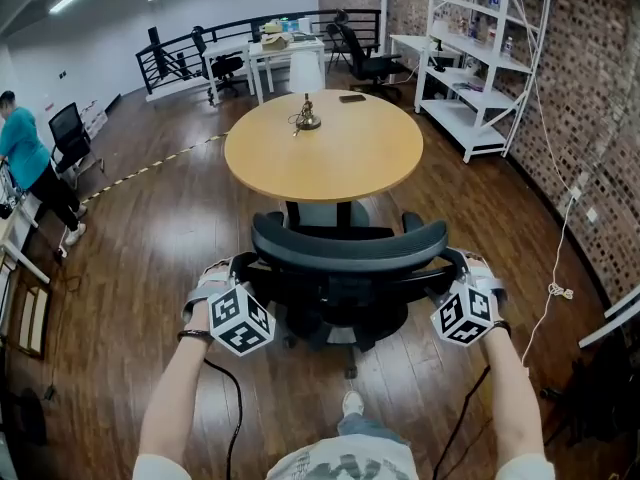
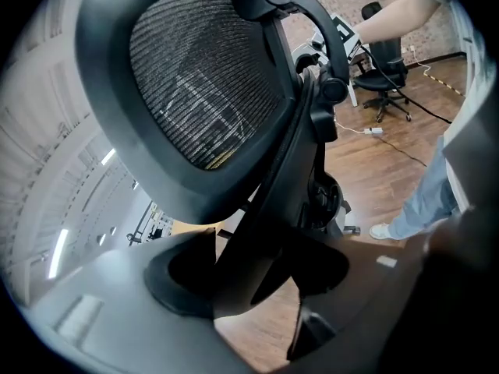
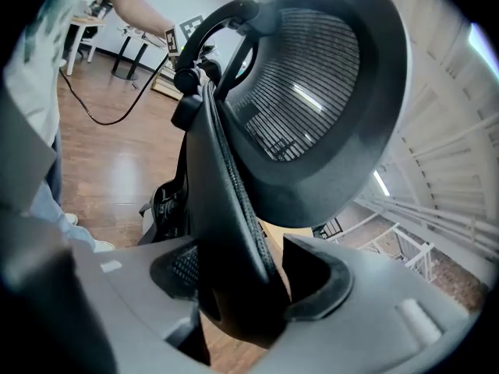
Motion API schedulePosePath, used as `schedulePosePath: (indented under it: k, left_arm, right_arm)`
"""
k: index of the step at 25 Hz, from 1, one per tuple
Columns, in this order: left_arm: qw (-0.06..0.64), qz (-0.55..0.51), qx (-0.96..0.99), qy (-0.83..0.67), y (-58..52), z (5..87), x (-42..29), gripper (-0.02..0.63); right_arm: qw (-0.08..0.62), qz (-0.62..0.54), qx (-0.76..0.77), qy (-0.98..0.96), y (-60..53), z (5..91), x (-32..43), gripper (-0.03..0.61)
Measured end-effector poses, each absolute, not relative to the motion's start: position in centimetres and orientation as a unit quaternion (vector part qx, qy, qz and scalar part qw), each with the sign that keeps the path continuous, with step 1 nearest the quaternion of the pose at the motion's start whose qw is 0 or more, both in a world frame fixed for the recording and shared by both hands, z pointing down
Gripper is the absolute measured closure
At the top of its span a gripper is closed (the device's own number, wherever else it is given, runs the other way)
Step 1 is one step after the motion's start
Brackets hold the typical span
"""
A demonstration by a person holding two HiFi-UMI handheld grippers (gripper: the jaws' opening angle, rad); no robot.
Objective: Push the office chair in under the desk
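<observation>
- The office chair has a curved black backrest of ribbed mesh in a smooth plastic frame, with a rounded top bar.
- It stands on the dark plank floor, facing the round worktop. Its backrest is on the near side of the worktop's edge, not yet under it.
- The left hand-held gripper is clamped, jaws wide, on the left edge of the backrest frame, which fills the gap between its grey pads.
- The right hand-held gripper is closed the same way on the backrest's right edge.
- Both bare forearms reach forward and slightly down, level with each other, one on each side of the backrest.
- The worktop is smooth pale wood on a central pedestal. On its far side stands a small lamp with a white shade.
</observation>
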State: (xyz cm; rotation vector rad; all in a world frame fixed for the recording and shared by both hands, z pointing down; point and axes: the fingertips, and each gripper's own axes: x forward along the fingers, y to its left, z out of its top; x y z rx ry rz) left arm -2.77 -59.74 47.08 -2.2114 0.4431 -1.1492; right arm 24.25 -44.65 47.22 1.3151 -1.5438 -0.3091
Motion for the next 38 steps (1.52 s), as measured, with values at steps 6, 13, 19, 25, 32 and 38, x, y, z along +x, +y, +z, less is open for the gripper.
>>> schedulePosePath:
  k: [6,13,19,25,32,38]
  left_arm:
    - [0.301,-0.433,-0.832,0.172,-62.7,47.2,-0.1,0.321]
    - [0.293,-0.438,-0.831,0.179,-65.6,47.0,2.0,0.321]
    - [0.289,-0.442,-0.83,0.182,-67.6,47.2,4.0,0.319]
    - [0.284,-0.444,-0.828,0.189,-69.0,47.2,5.5,0.318]
    - [0.284,-0.443,-0.829,0.19,-69.5,47.2,5.8,0.318]
    - [0.284,-0.437,-0.832,0.191,-69.3,47.3,5.6,0.314]
  right_arm:
    - [0.519,-0.132,0.547,-0.644,-47.7,47.4,27.0,0.313]
    - [0.514,-0.143,0.549,-0.643,-50.7,47.1,29.3,0.316]
    - [0.514,-0.148,0.549,-0.643,-53.0,47.1,31.3,0.316]
    - [0.515,-0.15,0.546,-0.643,-54.6,47.1,33.0,0.318]
    - [0.511,-0.159,0.538,-0.652,-55.3,47.0,33.0,0.324]
    - [0.518,-0.148,0.537,-0.649,-55.1,47.4,32.9,0.324]
